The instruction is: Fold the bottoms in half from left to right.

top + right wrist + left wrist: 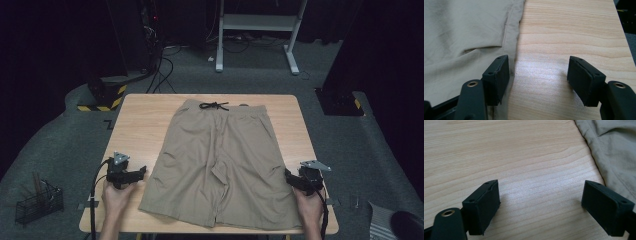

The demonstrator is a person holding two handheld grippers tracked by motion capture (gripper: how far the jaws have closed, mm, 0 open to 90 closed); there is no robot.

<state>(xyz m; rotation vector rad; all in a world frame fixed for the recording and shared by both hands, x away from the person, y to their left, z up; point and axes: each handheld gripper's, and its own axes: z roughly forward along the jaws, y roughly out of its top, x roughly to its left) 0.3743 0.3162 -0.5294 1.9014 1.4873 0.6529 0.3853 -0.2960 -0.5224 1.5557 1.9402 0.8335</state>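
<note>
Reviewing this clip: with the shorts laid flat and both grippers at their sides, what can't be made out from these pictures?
- Underside of the shorts: hidden by the cloth itself, high view.
- Drawstring knot: too small, high view.
- Things in the wire basket: dark and small, high view.
- Whether the right gripper touches the hem: its inner jaw covers the cloth edge, right gripper view.
- Left gripper: shorts cut off by the frame edge, left gripper view.

light wood table (145,117), khaki shorts (220,160) flat on it, waistband at far edge

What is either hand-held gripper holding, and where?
Nothing. The left hand-held gripper and right hand-held gripper are both open over the table, beside the shorts.
</note>
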